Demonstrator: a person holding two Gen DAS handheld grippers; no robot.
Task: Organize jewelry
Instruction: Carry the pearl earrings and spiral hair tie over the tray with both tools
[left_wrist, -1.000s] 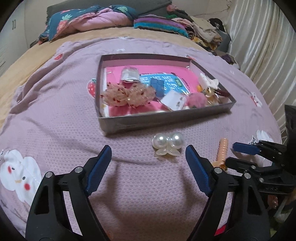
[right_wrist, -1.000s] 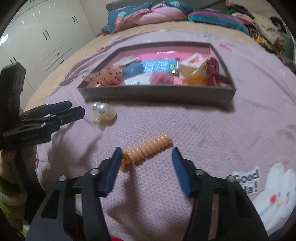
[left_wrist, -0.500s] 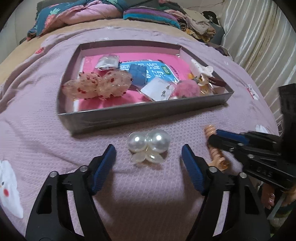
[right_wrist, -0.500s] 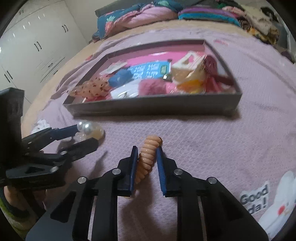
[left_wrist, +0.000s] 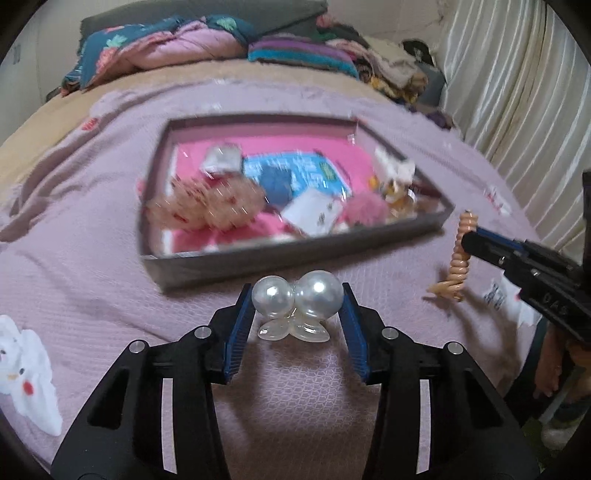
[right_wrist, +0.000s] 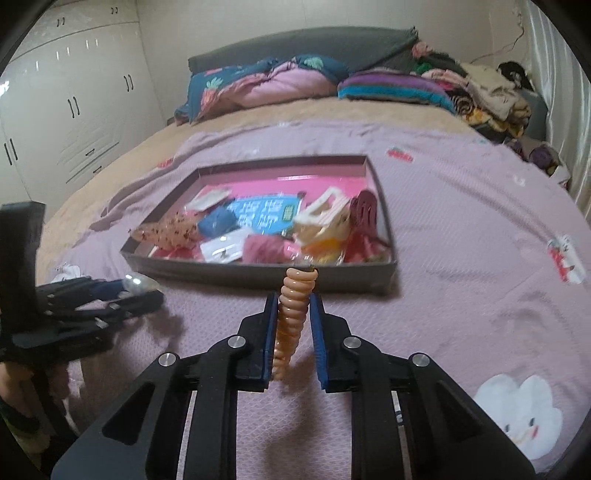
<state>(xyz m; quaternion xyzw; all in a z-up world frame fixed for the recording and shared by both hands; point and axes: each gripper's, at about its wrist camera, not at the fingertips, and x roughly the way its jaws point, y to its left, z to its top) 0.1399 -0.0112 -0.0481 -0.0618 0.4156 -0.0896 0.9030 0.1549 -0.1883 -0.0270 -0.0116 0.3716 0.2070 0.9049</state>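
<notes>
My left gripper is shut on a pearl hair clip with two big white beads, held above the pink bedspread in front of the grey tray. My right gripper is shut on a peach spiral hair tie, lifted off the bed before the tray. The tie also shows in the left wrist view, hanging from the right gripper. The left gripper with the pearl shows at the left of the right wrist view.
The tray holds several hair accessories: a spotted scrunchie, a pink pompom, a cream claw clip, cards. Folded quilts and clothes lie at the bed's head. Curtains hang right; wardrobes stand left.
My left gripper closed on the pearl clip and lifted it. My right gripper, shut on the spiral tie since half a second ago, raised it off the bed.
</notes>
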